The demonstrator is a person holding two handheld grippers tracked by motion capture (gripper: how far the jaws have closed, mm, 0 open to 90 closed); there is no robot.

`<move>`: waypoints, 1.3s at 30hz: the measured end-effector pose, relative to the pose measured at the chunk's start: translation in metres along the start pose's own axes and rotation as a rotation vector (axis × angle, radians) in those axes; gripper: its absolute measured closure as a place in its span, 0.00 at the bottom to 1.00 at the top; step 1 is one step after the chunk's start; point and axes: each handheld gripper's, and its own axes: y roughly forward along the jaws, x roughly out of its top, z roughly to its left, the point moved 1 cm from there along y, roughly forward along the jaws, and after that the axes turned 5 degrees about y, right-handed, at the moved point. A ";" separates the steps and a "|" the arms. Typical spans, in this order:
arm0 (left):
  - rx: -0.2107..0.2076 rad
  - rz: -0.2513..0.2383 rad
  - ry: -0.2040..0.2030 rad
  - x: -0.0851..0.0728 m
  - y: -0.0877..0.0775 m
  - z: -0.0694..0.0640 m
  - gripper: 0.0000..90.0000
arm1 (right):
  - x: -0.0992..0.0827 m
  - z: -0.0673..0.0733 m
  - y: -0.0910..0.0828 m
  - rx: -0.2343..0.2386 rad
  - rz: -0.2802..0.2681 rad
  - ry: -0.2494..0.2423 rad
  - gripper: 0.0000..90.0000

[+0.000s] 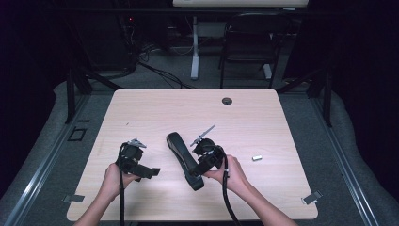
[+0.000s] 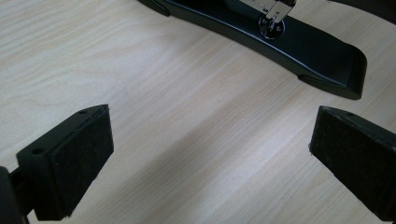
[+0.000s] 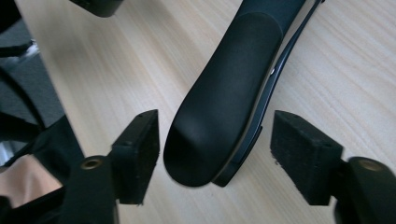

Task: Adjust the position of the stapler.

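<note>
While the right claw point(image 3: 215, 154) straddles the black stapler point(image 3: 224, 107) ungripped, a small cylinder point(image 1: 256, 158) lies nearby; left claw point(image 2: 210, 154) gapes.

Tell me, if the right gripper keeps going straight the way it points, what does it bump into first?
Probably the black stapler. Its rounded end already sits between the right gripper's open jaws, with gaps on both sides, so the stapler's body would likely meet it first. How close is hard to tell.

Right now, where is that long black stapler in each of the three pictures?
High view: the stapler lies mid-table, its near end at the right gripper.
Left gripper view: along the top edge, running to the upper right.
Right gripper view: centre, its rounded end between the two jaws, small gaps either side.
Shared landmark: the pale wooden table.
</note>
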 end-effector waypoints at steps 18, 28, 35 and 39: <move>-0.003 0.012 0.004 0.000 0.004 0.001 0.00 | -0.002 -0.003 -0.004 -0.095 0.008 -0.026 0.55; -0.007 0.016 0.006 -0.001 0.004 0.003 0.00 | -0.008 -0.018 -0.016 -0.146 0.014 -0.025 0.61; -0.007 0.023 0.008 0.000 0.006 0.003 0.00 | -0.007 -0.019 -0.015 -0.149 0.012 -0.021 0.61; -0.007 0.022 0.010 0.001 0.007 0.003 0.00 | -0.005 -0.018 -0.014 -0.154 0.007 -0.030 0.60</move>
